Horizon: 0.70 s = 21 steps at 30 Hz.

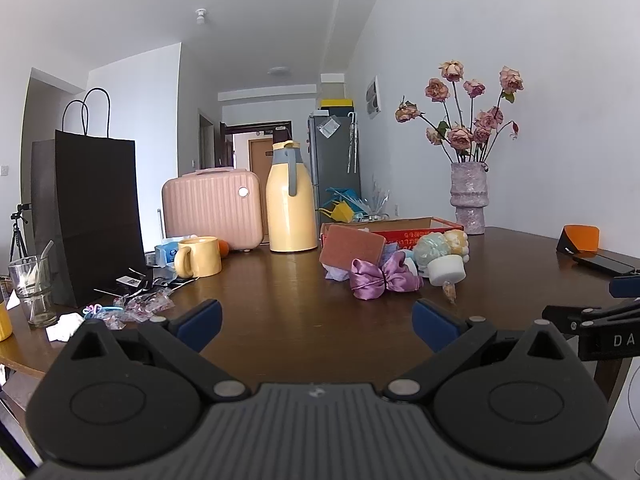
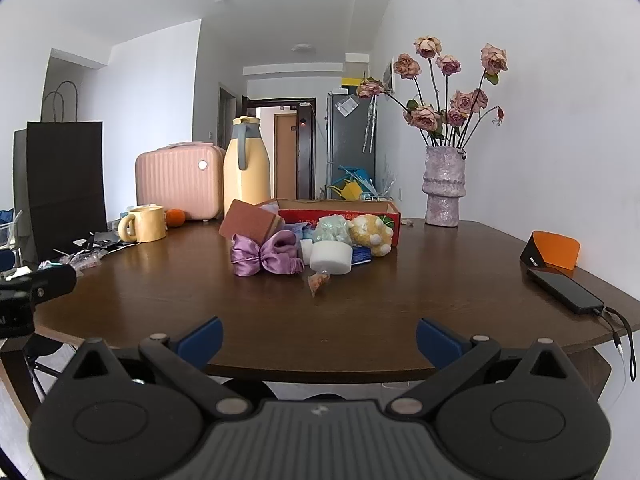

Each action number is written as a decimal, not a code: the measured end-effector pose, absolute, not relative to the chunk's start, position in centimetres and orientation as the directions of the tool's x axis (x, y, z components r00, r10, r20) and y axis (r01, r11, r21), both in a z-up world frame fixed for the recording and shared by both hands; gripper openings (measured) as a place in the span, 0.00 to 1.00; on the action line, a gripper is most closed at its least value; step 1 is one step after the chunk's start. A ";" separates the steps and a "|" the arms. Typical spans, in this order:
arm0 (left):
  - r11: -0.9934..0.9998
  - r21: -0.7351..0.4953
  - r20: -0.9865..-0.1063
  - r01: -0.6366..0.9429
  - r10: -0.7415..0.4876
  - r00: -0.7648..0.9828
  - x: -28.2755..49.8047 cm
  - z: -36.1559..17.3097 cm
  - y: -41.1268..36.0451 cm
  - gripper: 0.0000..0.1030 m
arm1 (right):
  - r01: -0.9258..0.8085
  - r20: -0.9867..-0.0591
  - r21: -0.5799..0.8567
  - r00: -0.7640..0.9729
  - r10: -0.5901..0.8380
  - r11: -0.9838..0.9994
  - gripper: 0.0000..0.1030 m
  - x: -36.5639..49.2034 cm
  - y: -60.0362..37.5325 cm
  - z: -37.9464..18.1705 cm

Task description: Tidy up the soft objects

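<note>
Both tools stand wide and hold nothing; the left gripper (image 1: 316, 326) hovers over the near part of the table (image 1: 288, 280), its blue pads well apart, and the right gripper (image 2: 318, 338) hangs at the near edge, equally spread. The soft things lie in one heap toward the middle of the surface, just in front of a red cardboard box (image 2: 340, 210) whose open top seems the likely place for them; foremost is a purple satin bow (image 2: 266, 258), its long axis running left to right across both views, with a white foam cylinder (image 2: 331, 258) touching it on the right side and a small orange packet (image 2: 318, 282) just nearer the front edge. Behind these leans a rust-coloured sponge block (image 2: 250, 220), tilted against the box; a pale green pom-pom (image 2: 334, 230) and a yellow plush toy (image 2: 370, 234) rest beside the box wall. From the left tool the heap lies ahead and to the right; from the right tool it lies almost straight ahead, only a little left, so the right hand looks the better placed to reach first; the bow's crosswise lie suggests closing fore-and-aft over its cinched middle. The yellow mug (image 1: 198, 262) and thermos (image 1: 290, 200) near the far-left side stand well apart from the heap.
</note>
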State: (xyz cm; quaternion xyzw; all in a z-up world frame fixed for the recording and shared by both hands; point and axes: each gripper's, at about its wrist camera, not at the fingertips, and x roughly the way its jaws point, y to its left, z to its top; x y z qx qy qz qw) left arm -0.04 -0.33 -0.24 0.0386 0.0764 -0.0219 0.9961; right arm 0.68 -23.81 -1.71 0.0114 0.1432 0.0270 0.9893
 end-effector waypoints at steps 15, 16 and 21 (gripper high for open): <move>0.996 0.072 -0.153 0.049 -0.037 0.988 -0.1 -0.3 -0.4 1.00 | -0.050 -0.283 0.026 0.957 0.055 0.998 1.00 0.8 -23.7 -1.7; 0.996 0.072 -0.153 0.049 -0.038 0.988 -0.1 -0.3 -0.4 1.00 | -0.049 -0.283 0.027 0.958 0.054 0.998 1.00 0.8 -23.8 -1.7; 0.996 0.071 -0.153 0.048 -0.036 0.987 -0.1 -0.3 -0.4 1.00 | -0.048 -0.282 0.027 0.958 0.054 0.998 1.00 0.7 -23.8 -1.7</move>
